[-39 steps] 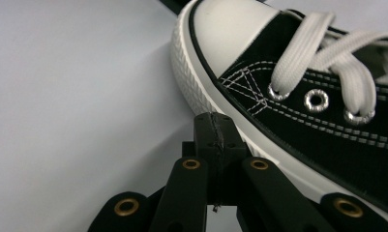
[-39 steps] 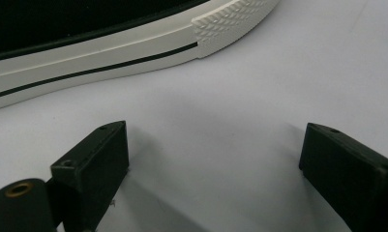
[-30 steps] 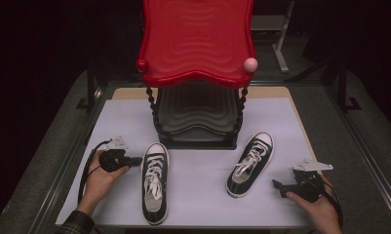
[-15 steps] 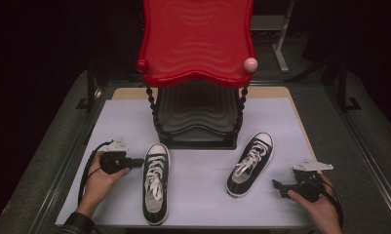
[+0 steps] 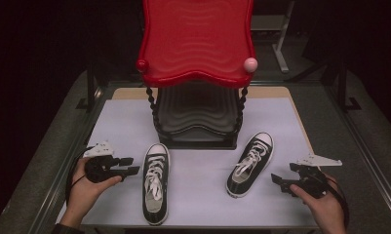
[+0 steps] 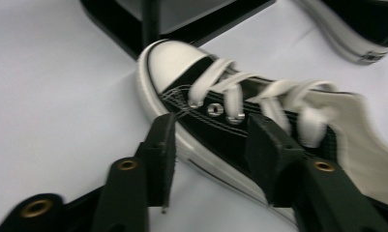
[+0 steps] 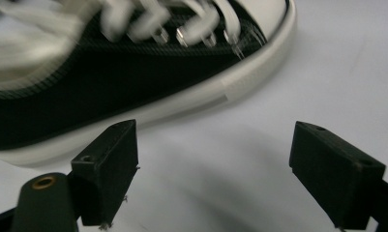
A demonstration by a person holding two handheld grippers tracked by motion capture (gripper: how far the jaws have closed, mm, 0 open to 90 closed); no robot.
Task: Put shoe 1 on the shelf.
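high view: set above near edge, faced forward and down | gripper views: carried low, close over table (image 5: 203,195) | shared: left sneaker (image 5: 155,181) (image 6: 240,125), right sneaker (image 5: 250,163) (image 7: 109,96)

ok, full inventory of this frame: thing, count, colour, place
sneakers: 2, black with white laces and toe caps; left one lies straight, right one angled, both on the white mat in front of the rack
shoe rack: 1, red top shelf, dark lower shelves, at the back centre of the mat
knobs: 2, red and pink, on the red shelf's front corners
mat: 1, white, covering the table
left claw: 1, black, beside the left sneaker, jaws open
right claw: 1, black, right of the right sneaker, jaws open
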